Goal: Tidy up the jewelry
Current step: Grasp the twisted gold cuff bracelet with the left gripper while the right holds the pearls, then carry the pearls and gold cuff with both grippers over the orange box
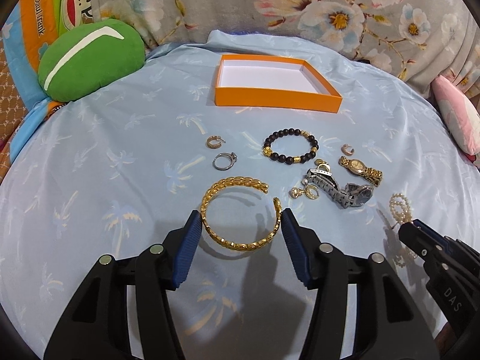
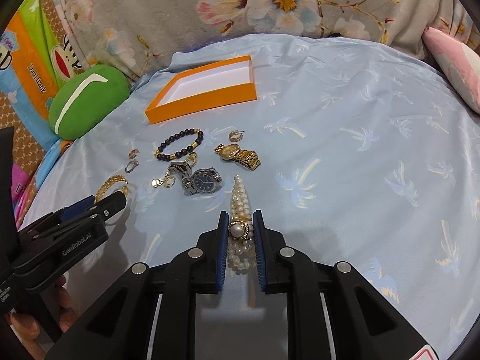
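Left tongs (image 1: 240,225) clamp the braided gold open bangle (image 1: 240,210); right tongs (image 2: 240,225) pinch the bumpy white pearl strand (image 2: 240,198). Orange cardboard tray (image 1: 277,100) at twelve o'clock.

Everything sits on a pale blue sheet (image 1: 90,180) printed with little palm trees, a bit wrinkled. Behind it there's a grey floral blanket (image 1: 300,9) — big white and pink blossoms — bunched up along the back. Off to the left, a green cushion (image 1: 90,60) with a white curved stripe rests on the sheet's edge, leaning against an orange and green cartoon pillow (image 1: 39,30) with a monkey face. On the far right, a pink pillow (image 1: 456,114) pokes in.
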